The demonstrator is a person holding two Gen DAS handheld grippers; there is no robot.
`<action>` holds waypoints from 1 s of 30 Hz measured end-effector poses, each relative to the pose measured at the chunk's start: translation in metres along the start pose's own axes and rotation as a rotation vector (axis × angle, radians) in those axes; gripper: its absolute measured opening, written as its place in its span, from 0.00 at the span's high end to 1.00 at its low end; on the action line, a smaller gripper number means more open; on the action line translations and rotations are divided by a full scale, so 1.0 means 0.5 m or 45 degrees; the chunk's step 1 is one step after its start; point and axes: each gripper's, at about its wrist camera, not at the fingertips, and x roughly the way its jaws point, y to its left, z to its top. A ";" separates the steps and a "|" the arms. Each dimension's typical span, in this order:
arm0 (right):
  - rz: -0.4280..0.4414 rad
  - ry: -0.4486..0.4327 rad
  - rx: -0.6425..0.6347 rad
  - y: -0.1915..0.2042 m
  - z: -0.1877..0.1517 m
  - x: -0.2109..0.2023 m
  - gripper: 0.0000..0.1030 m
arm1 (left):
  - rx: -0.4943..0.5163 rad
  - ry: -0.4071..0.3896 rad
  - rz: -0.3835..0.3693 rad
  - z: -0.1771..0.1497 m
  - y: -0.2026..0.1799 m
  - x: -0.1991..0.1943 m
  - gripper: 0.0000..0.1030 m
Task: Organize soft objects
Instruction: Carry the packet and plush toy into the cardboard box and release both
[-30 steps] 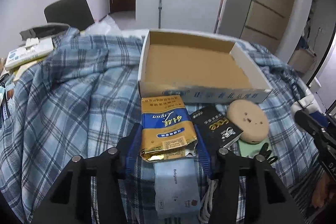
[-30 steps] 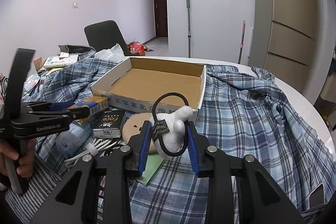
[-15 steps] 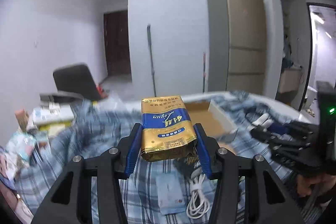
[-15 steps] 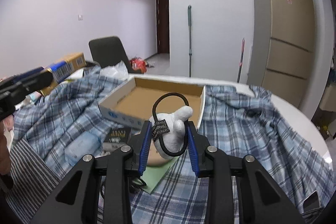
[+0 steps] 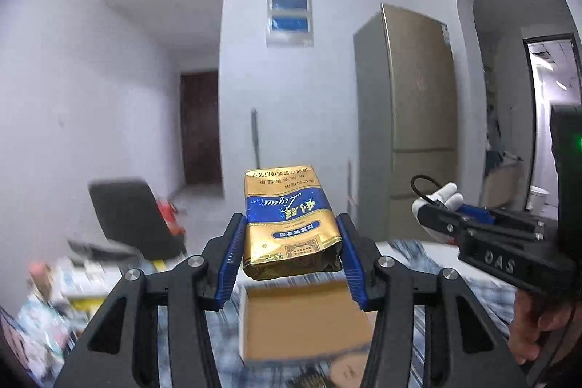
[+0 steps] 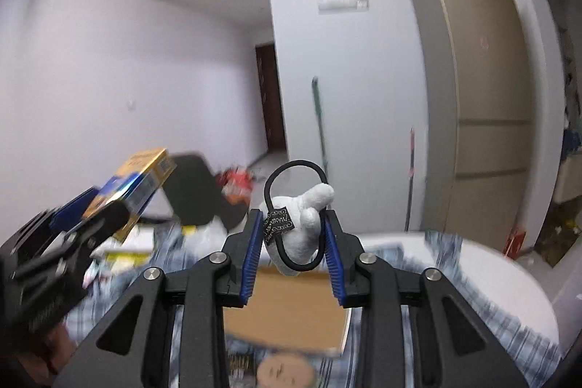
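Note:
My left gripper [image 5: 289, 244] is shut on a gold and blue foil packet [image 5: 289, 224] and holds it high above the table. My right gripper [image 6: 294, 239] is shut on a small white plush toy [image 6: 303, 224] with a black elastic loop and a tag. Both are raised above the open cardboard box [image 5: 302, 322], which also shows in the right wrist view [image 6: 287, 311]. The packet shows in the right wrist view [image 6: 140, 180] at the left; the plush shows in the left wrist view [image 5: 442, 195] at the right.
The blue plaid cloth [image 6: 502, 326] covers the table. A round tan sponge [image 6: 283, 370] lies in front of the box. A black chair [image 5: 134, 213], a tall cabinet [image 5: 407, 126] and a mop [image 6: 320, 119] stand behind.
Both grippers have lifted and tilted upward with their objects. The table and box have dropped to the bottom of both views, and the room's walls and ceiling fill the frames.

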 end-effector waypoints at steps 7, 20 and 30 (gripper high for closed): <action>-0.017 -0.027 0.080 -0.009 0.017 0.071 0.70 | -0.110 -0.035 0.012 0.060 0.036 0.033 0.49; -0.017 0.283 0.045 -0.032 -0.112 0.219 0.70 | -0.074 0.267 0.035 -0.044 0.081 0.183 0.49; -0.039 0.587 -0.056 -0.013 -0.232 0.326 0.70 | -0.071 0.659 0.027 -0.200 0.096 0.354 0.48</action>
